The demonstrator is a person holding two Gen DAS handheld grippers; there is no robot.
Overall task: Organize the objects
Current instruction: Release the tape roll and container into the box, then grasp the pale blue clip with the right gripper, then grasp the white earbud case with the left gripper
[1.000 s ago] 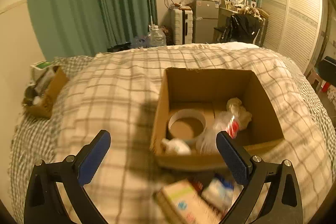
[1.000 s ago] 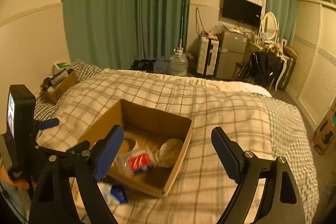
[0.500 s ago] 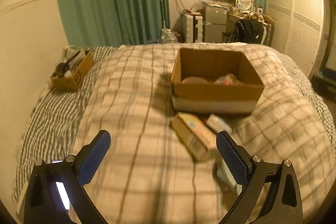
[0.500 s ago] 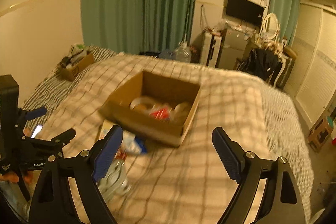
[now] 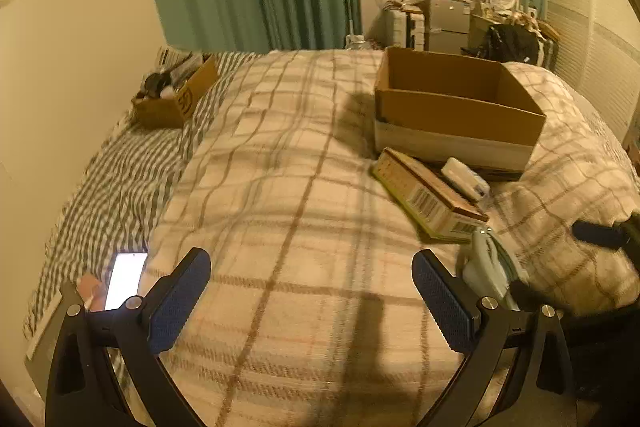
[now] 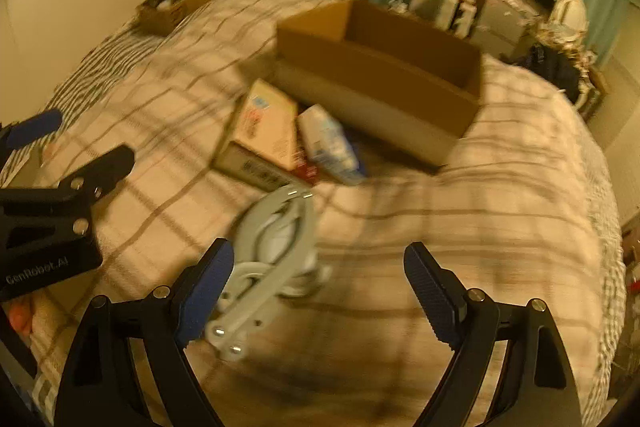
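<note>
An open cardboard box (image 5: 456, 107) (image 6: 376, 75) stands on the plaid bedspread. In front of it lie a flat printed carton (image 5: 428, 199) (image 6: 264, 131), a small white and blue packet (image 5: 466, 179) (image 6: 330, 145) and a pale grey folding tool (image 5: 486, 265) (image 6: 276, 247). My left gripper (image 5: 312, 299) is open and empty over bare blanket, left of the grey tool. My right gripper (image 6: 320, 291) is open and empty, low over the blanket, with the grey tool by its left finger (image 6: 206, 291).
A smaller cardboard box of clutter (image 5: 176, 91) (image 6: 176, 3) sits at the bed's far left. A lit phone (image 5: 124, 281) lies at the near left edge. Green curtains, a TV and furniture stand beyond the bed.
Both grippers have pulled back from over the box toward the near end of the bed and dropped lower. The carton, packet and grey tool have come into view.
</note>
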